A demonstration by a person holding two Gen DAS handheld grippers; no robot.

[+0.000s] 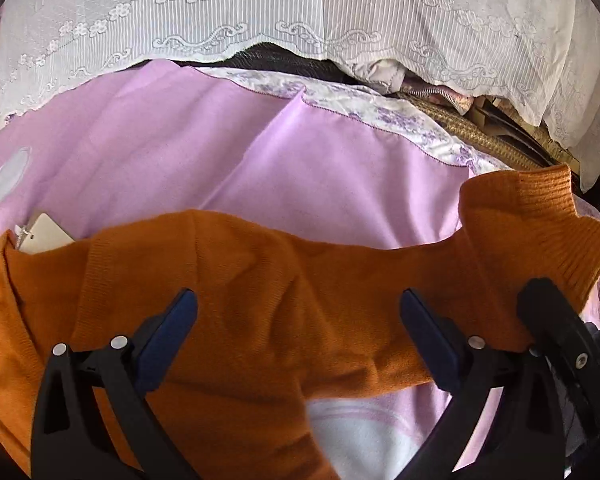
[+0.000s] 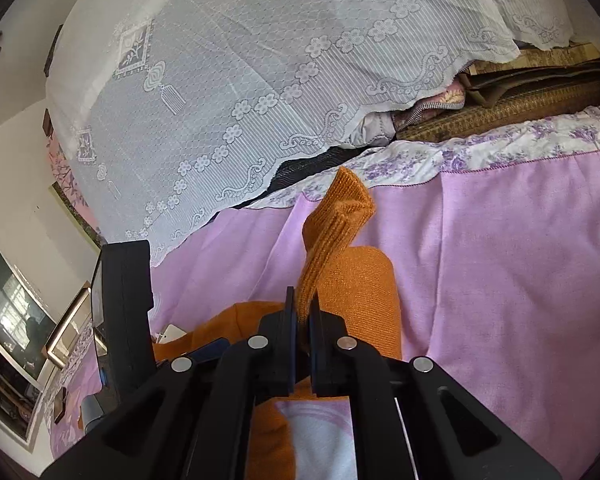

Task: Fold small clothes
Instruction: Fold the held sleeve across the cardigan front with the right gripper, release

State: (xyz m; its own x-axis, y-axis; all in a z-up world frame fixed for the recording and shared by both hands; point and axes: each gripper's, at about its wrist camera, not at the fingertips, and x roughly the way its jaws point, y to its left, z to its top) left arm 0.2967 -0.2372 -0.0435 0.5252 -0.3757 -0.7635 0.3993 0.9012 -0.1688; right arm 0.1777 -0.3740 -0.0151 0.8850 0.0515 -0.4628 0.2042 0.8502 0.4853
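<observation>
Right wrist view: the right claw (image 2: pixel 303 312) is clamped on the ribbed cuff of the orange knitted sweater (image 2: pixel 340 216), lifting its sleeve above the pink-covered bed (image 2: pixel 500 260). Left wrist view: the left claw (image 1: pixel 298 304) gapes wide over the sweater body near the bed's near edge.

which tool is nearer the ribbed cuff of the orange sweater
Right. The right tool is shut on the ribbed cuff; the left tool hangs open over the sweater's body, away from it.

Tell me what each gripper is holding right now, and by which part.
The right gripper is shut on the orange sweater, pinching the ribbed cuff of one sleeve. The left gripper is open over the sweater and holds nothing.
</observation>
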